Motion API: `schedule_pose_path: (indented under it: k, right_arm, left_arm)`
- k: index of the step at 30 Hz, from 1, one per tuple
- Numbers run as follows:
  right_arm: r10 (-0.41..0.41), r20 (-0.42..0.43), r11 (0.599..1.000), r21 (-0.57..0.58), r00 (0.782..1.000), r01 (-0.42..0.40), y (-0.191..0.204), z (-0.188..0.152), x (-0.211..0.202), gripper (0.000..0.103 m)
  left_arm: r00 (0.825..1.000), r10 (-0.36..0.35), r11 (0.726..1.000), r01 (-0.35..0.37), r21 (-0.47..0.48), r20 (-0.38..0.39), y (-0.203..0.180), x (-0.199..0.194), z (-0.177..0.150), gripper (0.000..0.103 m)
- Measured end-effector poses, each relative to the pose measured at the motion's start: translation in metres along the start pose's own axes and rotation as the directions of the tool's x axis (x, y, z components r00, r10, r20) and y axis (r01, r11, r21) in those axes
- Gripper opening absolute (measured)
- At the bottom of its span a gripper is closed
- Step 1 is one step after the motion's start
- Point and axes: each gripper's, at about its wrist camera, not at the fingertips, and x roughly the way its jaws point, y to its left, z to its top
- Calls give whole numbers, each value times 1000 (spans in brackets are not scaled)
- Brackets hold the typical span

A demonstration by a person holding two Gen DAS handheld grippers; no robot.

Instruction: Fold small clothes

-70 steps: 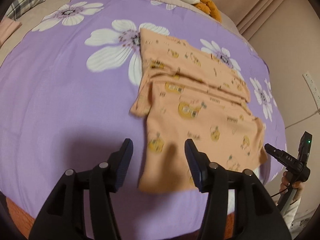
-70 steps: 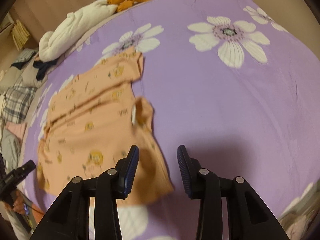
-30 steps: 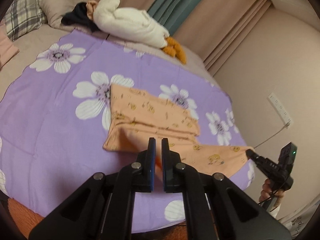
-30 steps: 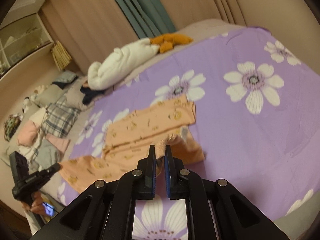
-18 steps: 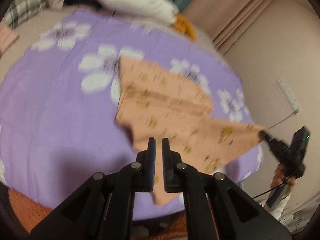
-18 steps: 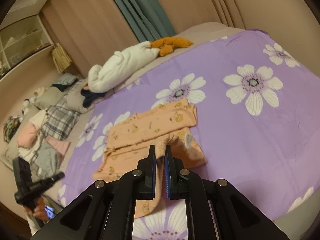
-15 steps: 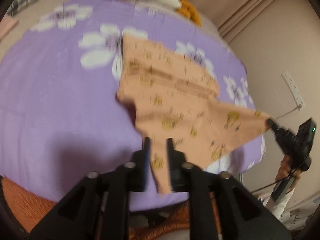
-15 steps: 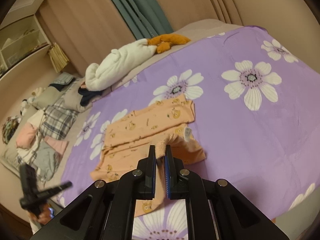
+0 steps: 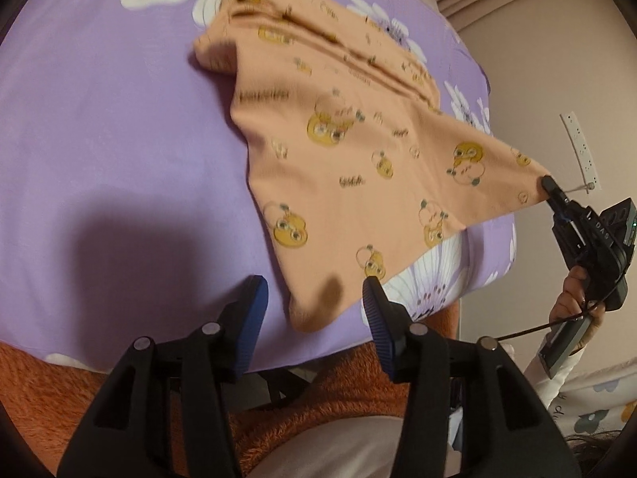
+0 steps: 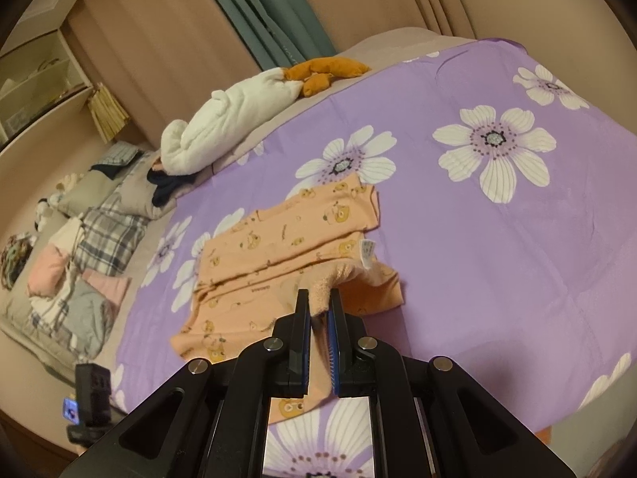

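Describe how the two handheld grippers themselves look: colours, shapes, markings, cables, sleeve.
Both are black plastic. The left gripper has angular, cut-out arms with silver rivets and blue ribbed fingers. The right gripper matches. Seen from the left wrist, its body carries white "DAS" lettering, a small green light and a black cable, and the hand holding it wears a white sleeve.

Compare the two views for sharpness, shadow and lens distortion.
Left wrist view: the orange garment is motion-blurred at its far end, and a dark shadow falls on the purple sheet. Right wrist view: sharper, evenly lit; fisheye curves the bed edge, and the right claw pinches the cloth.
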Motion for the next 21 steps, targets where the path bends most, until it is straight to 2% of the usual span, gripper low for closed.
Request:
schedule_pose_path:
  k: [3, 8, 9, 11, 12, 14, 15, 21]
  right_arm:
    - [1, 0, 1000, 1, 1000, -1, 0, 0, 0, 9]
    - [1, -1, 1000, 7, 1000, -1, -2, -2, 2, 9]
    - [2, -1, 1000, 9, 1000, -2, -3, -2, 3, 9]
    - [4, -4, 1000, 16, 1000, -4, -5, -3, 4, 9]
    - [5, -6, 1000, 19, 1000, -5, -6, -3, 5, 9]
    - [7, -9, 1000, 26, 1000, -6, -6, -4, 6, 9]
    - [6, -9, 1000, 28, 1000, -6, -7, -3, 6, 9]
    - [17, 2, 1000, 25, 1000, -17, -5, -1, -2, 9]
  left_arm:
    - [1000, -6, 1000, 6, 11, -1, -4, 5, 2, 48]
    - [998, -59, 998, 59, 0, 2, -6, 16, 8, 48]
    - [997, -71, 997, 71, -3, 4, -6, 17, 9, 45]
    - [995, -101, 995, 101, -11, 1, -7, 19, 11, 26]
    - [994, -109, 994, 109, -16, -10, -7, 23, 12, 5]
    - [997, -82, 997, 82, -6, -4, -9, 24, 12, 6]
    - [997, -72, 997, 72, -3, 31, -13, 18, 12, 6]
    - [977, -133, 991, 131, 23, 167, -27, -35, 31, 6]
